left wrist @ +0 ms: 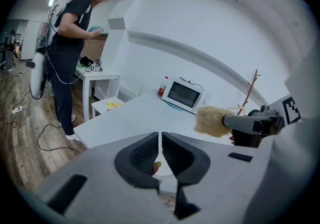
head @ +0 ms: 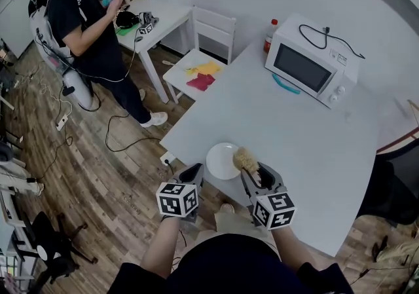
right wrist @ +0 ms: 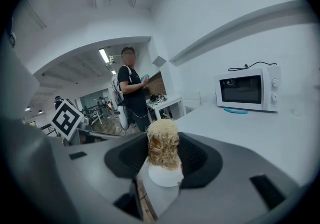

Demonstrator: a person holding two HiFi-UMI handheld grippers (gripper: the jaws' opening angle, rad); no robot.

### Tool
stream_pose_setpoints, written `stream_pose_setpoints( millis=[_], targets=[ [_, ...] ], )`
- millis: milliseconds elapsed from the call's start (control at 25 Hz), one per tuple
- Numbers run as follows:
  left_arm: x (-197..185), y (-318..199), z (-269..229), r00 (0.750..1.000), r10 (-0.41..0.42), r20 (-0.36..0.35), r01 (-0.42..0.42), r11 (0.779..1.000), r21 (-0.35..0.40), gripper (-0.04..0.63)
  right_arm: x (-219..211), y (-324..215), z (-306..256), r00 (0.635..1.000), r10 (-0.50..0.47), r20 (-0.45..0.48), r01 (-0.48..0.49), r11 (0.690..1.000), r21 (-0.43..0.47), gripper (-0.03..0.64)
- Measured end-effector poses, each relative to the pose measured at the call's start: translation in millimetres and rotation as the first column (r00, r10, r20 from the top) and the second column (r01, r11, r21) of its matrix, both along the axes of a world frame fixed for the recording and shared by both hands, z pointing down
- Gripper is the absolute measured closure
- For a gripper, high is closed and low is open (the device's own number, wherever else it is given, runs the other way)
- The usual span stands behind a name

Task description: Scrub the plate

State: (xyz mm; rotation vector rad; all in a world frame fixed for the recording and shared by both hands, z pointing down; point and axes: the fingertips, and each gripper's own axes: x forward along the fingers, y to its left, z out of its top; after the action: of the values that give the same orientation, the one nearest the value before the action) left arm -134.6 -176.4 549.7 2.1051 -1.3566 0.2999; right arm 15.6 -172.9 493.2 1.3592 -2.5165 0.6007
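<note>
Clamping a fibrous scrubber (head: 246,158), the right tool (head: 254,175) hovers at the rim of the plate (head: 219,162). The left tool (head: 192,173), clenched on nothing, hangs just beside it. With the plate at the near edge of the desk (head: 308,148), steadying its rim before scrubbing seems wise.

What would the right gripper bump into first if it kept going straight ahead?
Most likely the plate: the right gripper tilts down toward it, with the scrubber it holds leading. Depth is unclear, so it could instead meet the table just beyond.
</note>
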Motion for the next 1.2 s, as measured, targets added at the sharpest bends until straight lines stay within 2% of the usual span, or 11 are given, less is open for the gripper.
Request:
stream_pose_setpoints(
  millis=[160,200,240,280,520,840,1200],
  targets=[
    [1.1,-10.8,30.3,1.000,0.017,-0.001,-0.017,0.997,-0.071,0.574,1.4,-4.9,14.9,1.000,-0.002,-0.015,0.002,0.999,-0.034,0.437],
    [2.6,-12.9,39.8,1.000,0.023,-0.004,-0.023,0.996,-0.091,0.555,2.6,-6.1,18.9,1.000,0.000,-0.019,-0.001,0.999,-0.042,0.437],
    [4.4,-15.2,48.9,0.999,0.032,-0.006,-0.032,0.993,-0.112,0.482,3.5,-7.5,22.4,1.000,0.002,-0.020,-0.003,0.999,-0.050,0.437],
    [6.0,-17.4,57.3,0.999,0.041,-0.007,-0.042,0.991,-0.130,0.454,4.1,-8.9,25.3,1.000,0.005,-0.020,-0.006,0.998,-0.057,0.437],
    [14.0,-27.4,95.9,0.997,0.066,-0.028,-0.071,0.972,-0.225,0.416,5.3,-15.3,36.2,1.000,0.007,-0.021,-0.008,0.996,-0.092,0.437],
    [15.2,-38.3,135.2,0.998,0.057,-0.011,-0.058,0.945,-0.321,0.416,8.7,-23.4,45.0,1.000,0.000,-0.023,-0.003,0.993,-0.116,0.437],
    [15.7,-42.6,142.5,0.999,0.050,0.018,-0.042,0.946,-0.322,0.417,7.0,-25.2,49.9,1.000,-0.009,-0.024,0.006,0.992,-0.124,0.437]
  ],
)
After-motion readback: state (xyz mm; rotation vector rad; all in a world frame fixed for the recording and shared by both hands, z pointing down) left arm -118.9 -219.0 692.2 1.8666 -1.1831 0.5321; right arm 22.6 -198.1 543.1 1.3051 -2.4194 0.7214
